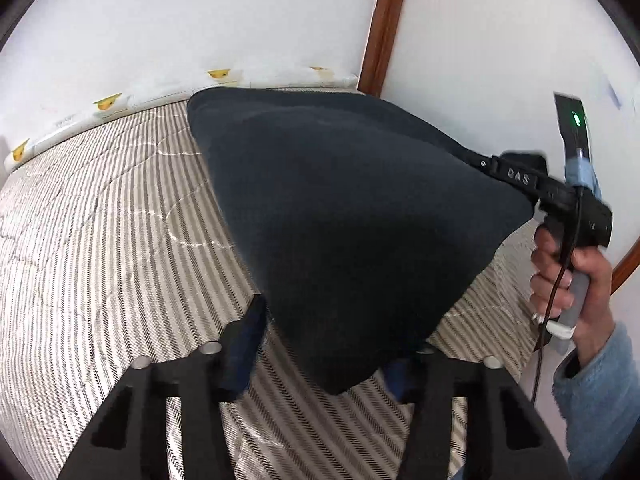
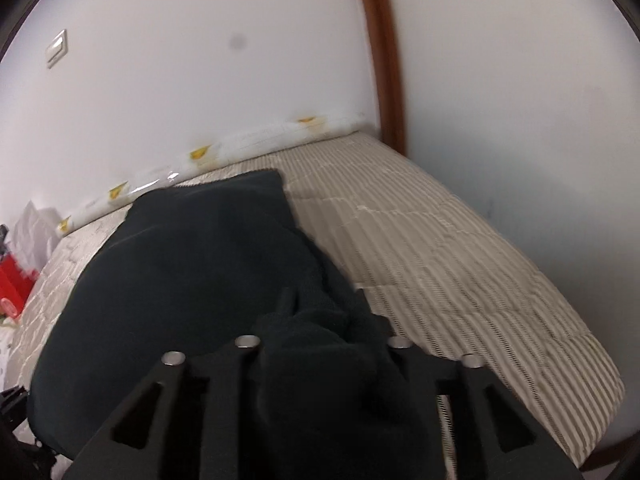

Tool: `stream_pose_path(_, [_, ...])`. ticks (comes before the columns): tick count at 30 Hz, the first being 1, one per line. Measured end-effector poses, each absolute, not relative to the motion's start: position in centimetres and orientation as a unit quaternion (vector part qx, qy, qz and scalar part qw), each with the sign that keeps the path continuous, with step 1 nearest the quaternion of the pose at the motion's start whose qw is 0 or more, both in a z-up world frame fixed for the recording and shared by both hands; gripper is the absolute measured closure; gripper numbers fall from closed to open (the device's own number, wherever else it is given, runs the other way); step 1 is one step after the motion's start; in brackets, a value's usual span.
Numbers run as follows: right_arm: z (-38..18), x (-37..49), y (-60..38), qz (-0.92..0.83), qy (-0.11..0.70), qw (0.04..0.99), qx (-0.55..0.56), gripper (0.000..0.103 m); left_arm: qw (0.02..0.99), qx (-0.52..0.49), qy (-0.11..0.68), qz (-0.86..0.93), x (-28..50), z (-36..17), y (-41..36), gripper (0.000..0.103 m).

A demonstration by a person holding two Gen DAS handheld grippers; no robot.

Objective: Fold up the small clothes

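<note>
A dark navy garment is held up above the striped mattress, stretched between both grippers. In the left wrist view my left gripper has its jaws wide apart with a low corner of the cloth hanging between them; whether it pinches the cloth I cannot tell. My right gripper is at the right, shut on the garment's far corner, held by a hand in a blue sleeve. In the right wrist view the garment bunches between the right gripper's fingers and spreads left over the mattress.
White walls close in behind and to the right, with a brown wooden post at the corner. A white roll with yellow marks lies along the mattress's far edge. A red box and white paper sit at the left.
</note>
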State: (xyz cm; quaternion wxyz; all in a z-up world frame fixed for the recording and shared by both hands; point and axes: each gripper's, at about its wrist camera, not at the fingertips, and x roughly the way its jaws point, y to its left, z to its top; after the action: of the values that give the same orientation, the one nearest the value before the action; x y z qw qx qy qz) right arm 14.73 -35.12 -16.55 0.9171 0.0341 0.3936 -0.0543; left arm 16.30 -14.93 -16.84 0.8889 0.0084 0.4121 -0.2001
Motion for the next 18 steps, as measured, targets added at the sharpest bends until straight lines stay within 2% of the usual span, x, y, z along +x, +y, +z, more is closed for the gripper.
stream_pose_path(1, [-16.6,14.5,-35.3,-0.066,0.395,0.916,0.031,0.038,0.891,0.011,0.408,-0.198,16.2,-16.6,-14.9,0.063])
stream_pose_path(2, [-16.8,14.3,-35.9,-0.068,0.408,0.91,0.039,0.034,0.891,0.013,0.408,-0.198,16.4,-16.5,-15.0,0.064])
stream_pose_path(7, [-18.7,14.9,-37.3,-0.042,0.461,0.878,0.12,0.034,0.897,0.0,0.399,-0.19,16.4,-16.5,-13.9,0.074])
stream_pose_path(8, [-18.9,15.2,-37.1,-0.038,0.46,0.878,0.126,0.038,0.9,-0.001,0.393,-0.187,16.5,-16.4,-13.6,0.075])
stream_pose_path(9, [-19.3,15.7,-36.6,-0.021,0.461,0.878,0.129,0.065,0.904,-0.005,0.385,-0.186,16.3,-16.2,-13.2,0.077])
stream_pose_path(10, [-19.5,16.3,-35.7,-0.013,0.467,0.875,0.126,0.083,0.908,-0.012,0.375,-0.188,16.1,-15.8,-12.5,0.078])
stream_pose_path(13, [-19.5,17.3,-32.7,-0.024,0.455,0.886,0.084,0.086,0.918,-0.015,0.362,-0.164,16.6,-15.4,-10.4,0.081])
stream_pose_path(18, [-19.8,19.7,-27.5,-0.001,0.455,0.887,0.08,0.086,0.922,-0.059,0.359,-0.129,17.8,-15.6,-4.5,0.082])
